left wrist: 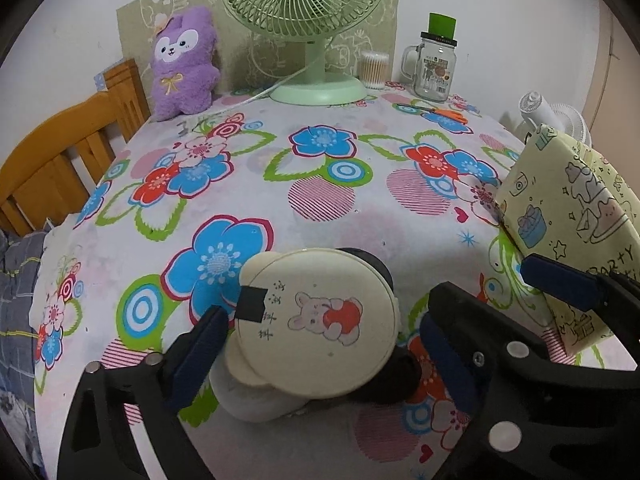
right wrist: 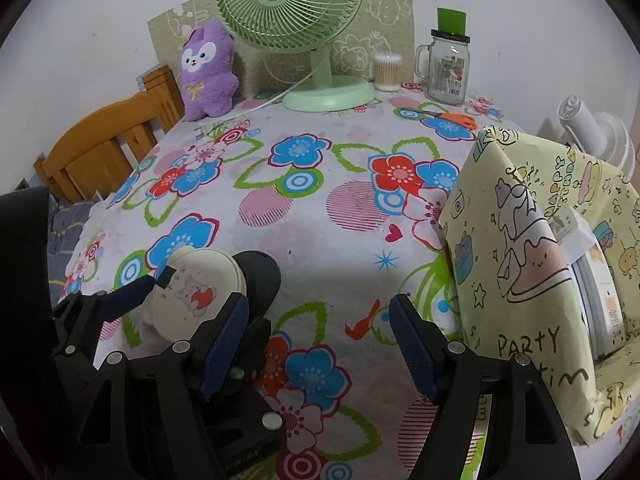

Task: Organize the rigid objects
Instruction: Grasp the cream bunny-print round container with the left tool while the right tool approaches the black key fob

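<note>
A cream bear-shaped compact with a rabbit picture (left wrist: 316, 320) lies on a dark round object (left wrist: 372, 264) on the flowered tablecloth (left wrist: 320, 208). My left gripper (left wrist: 324, 332) is open, its fingers on either side of the compact, apart from it. The compact also shows in the right wrist view (right wrist: 196, 292) with the left gripper around it. My right gripper (right wrist: 320, 340) is open and empty above the cloth, just left of a yellow patterned box (right wrist: 532, 260). The box shows at the right edge of the left wrist view (left wrist: 568, 216).
At the back stand a green fan (right wrist: 304, 24), a purple plush toy (right wrist: 208, 68), a tub of cotton swabs (right wrist: 387, 72) and a glass mug jar with a green top (right wrist: 446, 64). Orange scissors (right wrist: 444, 117) lie near the jar. A wooden chair (right wrist: 104, 144) stands left.
</note>
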